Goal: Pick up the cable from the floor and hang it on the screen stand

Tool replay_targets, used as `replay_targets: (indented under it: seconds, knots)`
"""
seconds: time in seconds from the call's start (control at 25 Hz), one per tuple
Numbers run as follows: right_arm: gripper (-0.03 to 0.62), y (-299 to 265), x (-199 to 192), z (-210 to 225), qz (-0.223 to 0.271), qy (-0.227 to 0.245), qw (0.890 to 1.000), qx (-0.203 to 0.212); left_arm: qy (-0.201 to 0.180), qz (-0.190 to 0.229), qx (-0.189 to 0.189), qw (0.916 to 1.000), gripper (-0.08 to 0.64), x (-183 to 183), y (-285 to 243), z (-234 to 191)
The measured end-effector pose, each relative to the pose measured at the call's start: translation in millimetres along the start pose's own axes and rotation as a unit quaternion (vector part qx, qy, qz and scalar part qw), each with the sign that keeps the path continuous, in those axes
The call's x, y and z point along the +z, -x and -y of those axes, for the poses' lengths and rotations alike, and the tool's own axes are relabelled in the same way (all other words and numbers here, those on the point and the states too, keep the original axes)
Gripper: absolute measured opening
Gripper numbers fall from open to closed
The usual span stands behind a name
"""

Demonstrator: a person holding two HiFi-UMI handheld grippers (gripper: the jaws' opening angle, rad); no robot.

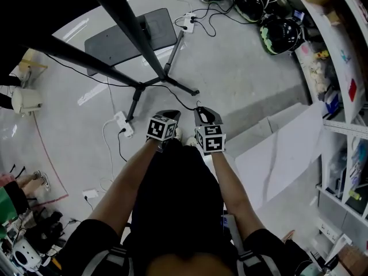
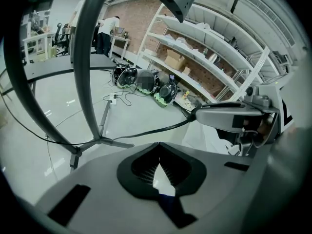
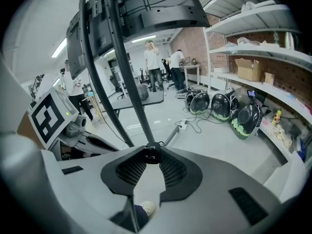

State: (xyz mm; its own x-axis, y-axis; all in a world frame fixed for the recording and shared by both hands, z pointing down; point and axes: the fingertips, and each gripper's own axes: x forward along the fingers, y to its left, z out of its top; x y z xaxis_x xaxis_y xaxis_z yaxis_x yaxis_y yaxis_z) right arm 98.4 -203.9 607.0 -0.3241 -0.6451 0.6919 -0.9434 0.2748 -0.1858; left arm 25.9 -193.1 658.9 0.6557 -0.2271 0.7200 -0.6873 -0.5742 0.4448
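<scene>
Big shelving (image 1: 339, 56) runs down my right with a cardboard box (image 3: 248, 68) on it, can't see inside. The screen stand (image 1: 154, 55) is dead ahead, its tripod legs spread over the floor right in front of both tongs. White boards (image 1: 282, 154) lie to the right, helmets (image 1: 280, 34) sit past the stand, and there's a power strip (image 1: 123, 123) near one leg. My right tongs (image 3: 150, 152) pinch the black cable (image 2: 151, 129) at the tips, and it trails down toward the stand's foot. My left tongs (image 2: 157, 146) are pressed together, empty.
</scene>
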Motion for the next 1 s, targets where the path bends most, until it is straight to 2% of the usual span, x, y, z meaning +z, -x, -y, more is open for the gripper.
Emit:
replay_targets:
  seconds: [0.08, 0.2, 0.32, 0.52, 0.64, 0.84, 1.0]
  knots:
    - [0.098, 5, 16, -7, 0.014, 0.007, 1.0, 0.012, 0.003, 0.014, -0.011, 0.9998, 0.008, 7, 7, 9]
    - [0.098, 14, 44, -21, 0.031, 0.048, 0.998, 0.032, 0.012, 0.038, -0.025, 0.9989, 0.008, 21, 20, 20]
    - [0.098, 26, 74, -35, 0.05, 0.084, 0.994, 0.048, 0.03, 0.071, -0.026, 0.9967, 0.008, 37, 37, 22]
    - [0.098, 53, 124, -49, 0.097, 0.11, 0.988, 0.057, 0.05, 0.125, -0.032, 0.9904, 0.008, 66, 66, 28]
    - [0.098, 68, 150, -58, 0.119, 0.136, 0.982, 0.063, 0.037, 0.149, -0.032, 0.9877, 0.008, 82, 82, 32]
    - [0.098, 99, 191, -75, 0.156, 0.196, 0.965, 0.072, -0.014, 0.179, -0.03, 0.9833, 0.008, 111, 108, 50]
    - [0.098, 119, 217, -86, 0.185, 0.215, 0.955, 0.085, -0.036, 0.207, -0.023, 0.9774, 0.008, 137, 129, 64]
